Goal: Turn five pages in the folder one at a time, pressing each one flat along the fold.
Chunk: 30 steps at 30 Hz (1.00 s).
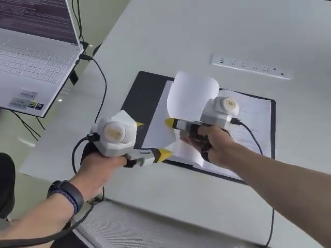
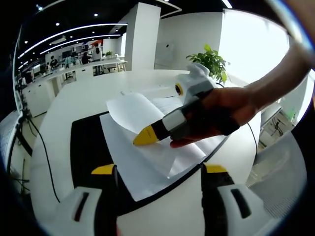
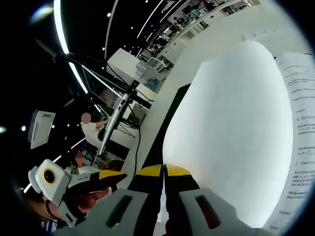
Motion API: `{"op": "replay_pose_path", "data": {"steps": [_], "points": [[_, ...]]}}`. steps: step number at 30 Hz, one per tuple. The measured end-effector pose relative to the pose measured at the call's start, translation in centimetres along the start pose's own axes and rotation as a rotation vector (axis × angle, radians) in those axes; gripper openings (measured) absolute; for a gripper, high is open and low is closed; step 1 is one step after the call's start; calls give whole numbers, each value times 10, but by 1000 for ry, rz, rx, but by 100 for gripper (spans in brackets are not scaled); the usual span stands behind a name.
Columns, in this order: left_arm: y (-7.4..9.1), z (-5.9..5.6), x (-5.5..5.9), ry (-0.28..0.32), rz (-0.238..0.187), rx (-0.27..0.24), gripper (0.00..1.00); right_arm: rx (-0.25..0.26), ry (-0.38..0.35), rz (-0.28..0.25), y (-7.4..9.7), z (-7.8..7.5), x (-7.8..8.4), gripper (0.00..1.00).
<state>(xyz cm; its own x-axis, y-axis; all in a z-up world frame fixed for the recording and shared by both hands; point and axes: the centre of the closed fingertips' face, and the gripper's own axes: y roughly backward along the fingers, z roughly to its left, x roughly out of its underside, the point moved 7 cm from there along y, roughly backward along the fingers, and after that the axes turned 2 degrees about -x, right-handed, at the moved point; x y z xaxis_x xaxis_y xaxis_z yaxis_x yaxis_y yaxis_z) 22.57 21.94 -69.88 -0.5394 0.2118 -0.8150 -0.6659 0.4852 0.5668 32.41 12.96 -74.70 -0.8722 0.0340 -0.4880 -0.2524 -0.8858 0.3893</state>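
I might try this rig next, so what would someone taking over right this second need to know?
Right gripper: shut on a page, which is lifted and curling above the open folder.
Left gripper: open, holding nothing, near the folder's front edge.
The folder lies on the white table, with a printed sheet exposed on its right side.
Done: this page is picked up. How many were turned cannot be told.
Left: probably lay it over, press along the fold, then carry on.

Open-plan office: desk rows (image 2: 74,71), ceiling light strips (image 2: 64,37), laptop (image 1: 33,51), potted plant (image 2: 210,61).
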Motion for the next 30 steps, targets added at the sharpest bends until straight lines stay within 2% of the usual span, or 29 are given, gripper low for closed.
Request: {"op": "replay_pose_path", "data": {"steps": [5,8,12,25,30], "points": [[1,0,5,21,1,-2,68,5,-32,37,-12,-3,11,0],[2,2,7,26,1,-7,68,19,-26,66,-18,-7,17,0],[4,7,11,39,0,-16,68,31,-62,66,-20,-11,20,0],[3,8,18,43,14,-20,67,50,-60,88,-25,-16,24,1],[-2,8,18,42,18,-13,66,26,-47,99,-25,-13,26,8]]}}
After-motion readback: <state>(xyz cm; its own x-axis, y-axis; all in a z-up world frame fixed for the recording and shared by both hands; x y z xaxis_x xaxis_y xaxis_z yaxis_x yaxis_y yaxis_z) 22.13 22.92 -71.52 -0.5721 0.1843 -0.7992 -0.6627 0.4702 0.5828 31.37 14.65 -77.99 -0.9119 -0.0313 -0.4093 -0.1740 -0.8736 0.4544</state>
